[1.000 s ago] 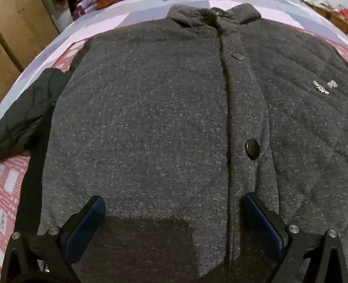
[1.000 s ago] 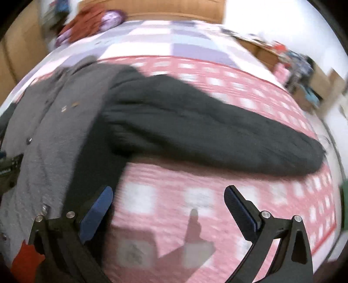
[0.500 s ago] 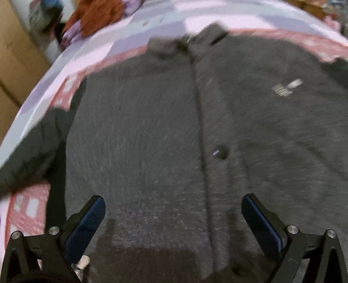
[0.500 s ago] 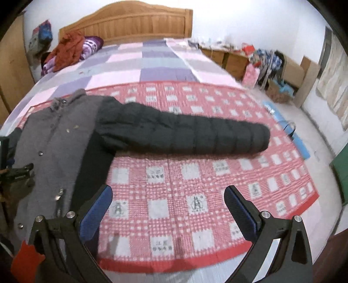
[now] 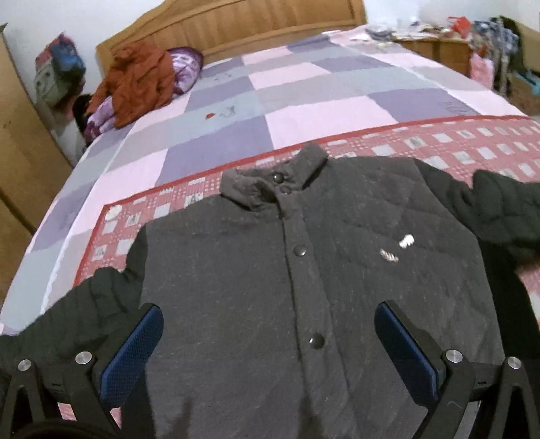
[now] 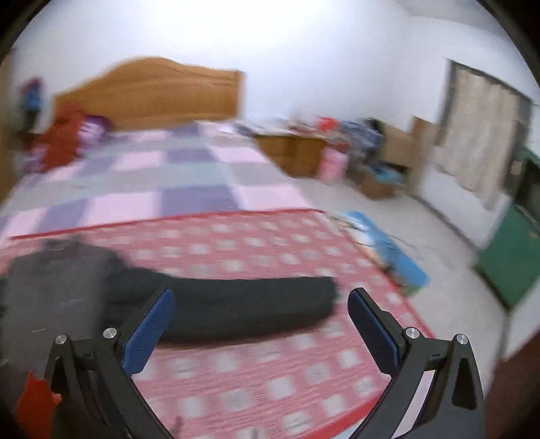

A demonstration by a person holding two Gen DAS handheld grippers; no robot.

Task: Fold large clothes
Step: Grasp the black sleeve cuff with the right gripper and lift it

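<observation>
A dark grey quilted jacket point(image 5: 236, 277) lies face up and buttoned on a red checked blanket point(image 5: 472, 141), collar toward the headboard. Its black padded sleeves spread out to each side: the left sleeve point(image 5: 67, 324) and the right sleeve point(image 6: 243, 304). My left gripper point(image 5: 268, 334) hovers open above the jacket's lower front, holding nothing. In the blurred right wrist view my right gripper point(image 6: 261, 324) is open over the outstretched right sleeve and grips nothing.
The bed has a purple and pink patchwork cover point(image 5: 303, 94) and a wooden headboard point(image 5: 236, 27). An orange garment point(image 5: 138, 81) is piled near the pillows. Cluttered cabinets point(image 6: 297, 148) and a blue item point(image 6: 381, 246) on the floor stand to the right of the bed.
Both grippers have lifted and tilted up away from the jacket, so the far bed and room now show. Both stay open. The jacket has not moved.
</observation>
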